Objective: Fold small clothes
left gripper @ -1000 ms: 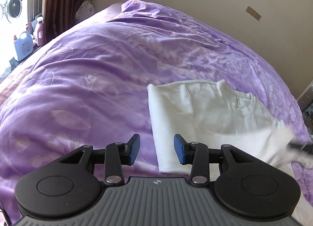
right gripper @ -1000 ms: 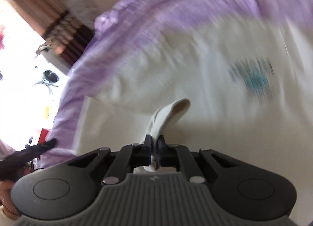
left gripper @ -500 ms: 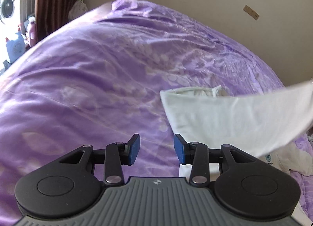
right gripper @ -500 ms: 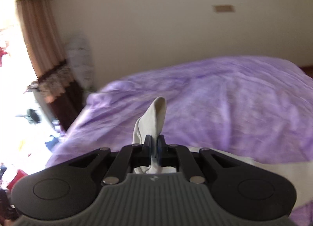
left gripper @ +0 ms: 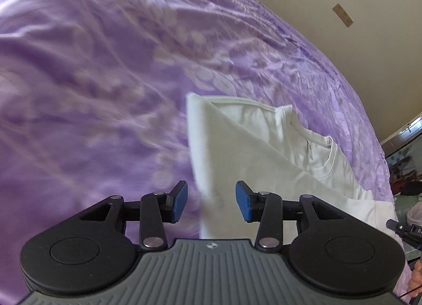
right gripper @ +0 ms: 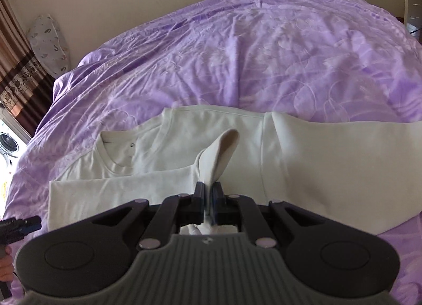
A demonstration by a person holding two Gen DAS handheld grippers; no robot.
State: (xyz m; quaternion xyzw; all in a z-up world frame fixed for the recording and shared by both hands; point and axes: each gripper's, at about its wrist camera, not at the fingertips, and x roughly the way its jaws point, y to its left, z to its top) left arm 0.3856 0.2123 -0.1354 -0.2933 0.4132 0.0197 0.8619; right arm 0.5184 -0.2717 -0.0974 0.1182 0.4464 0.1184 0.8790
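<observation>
Shirt is lying part-folded on the bed; I'm pinching its fabric in the right gripper to carry the fold, while the empty left gripper is opening beside its edge.

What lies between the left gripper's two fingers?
In the left wrist view, the white shirt's folded left edge lies between and beyond the opening left gripper's fingers, on the purple bedspread.
</observation>
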